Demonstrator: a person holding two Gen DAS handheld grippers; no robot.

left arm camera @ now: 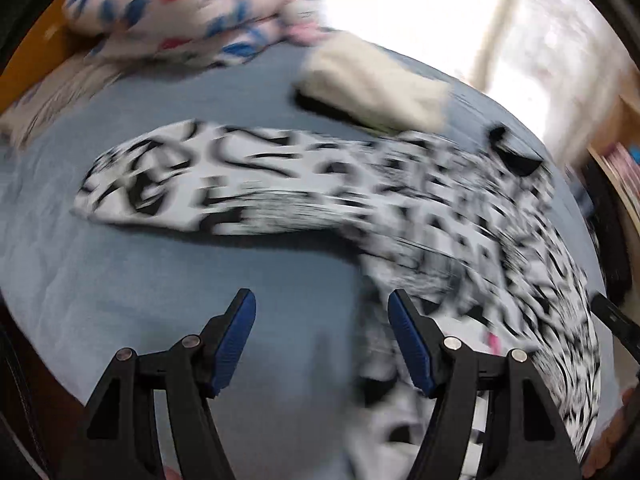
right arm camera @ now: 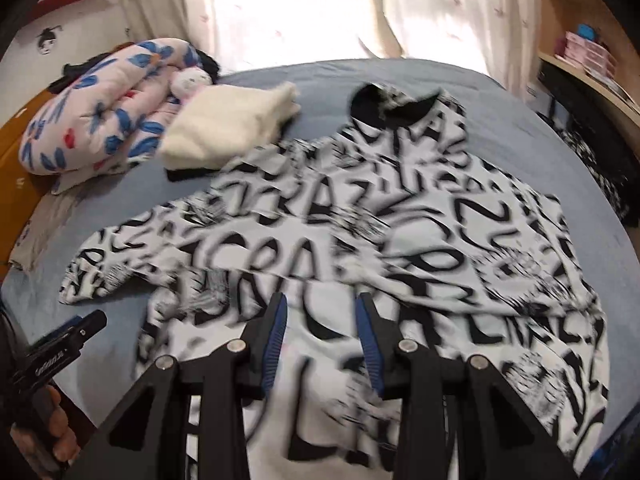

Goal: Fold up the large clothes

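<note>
The black-and-white lettered shirt [right arm camera: 360, 240] is spread across the blue bed [right arm camera: 280, 76], collar toward the curtained window, one sleeve [left arm camera: 192, 176] stretched out to the left. The right claw [right arm camera: 322, 340] is held over the lower body of the shirt, jaws parted narrowly with no cloth pinched. The left claw [left arm camera: 322, 340] is held wide and empty over bare sheet just beside the shirt's near edge. The outstretched sleeve is judged the next part to be brought in; it is best taken at the cuff and carried flat across the body so no crease is dragged. A folded cream garment [right arm camera: 232, 128] touches the sleeve's far side, and a floral quilt [right arm camera: 104, 108] lies beyond it. Open sheet is left along the near left.
</note>
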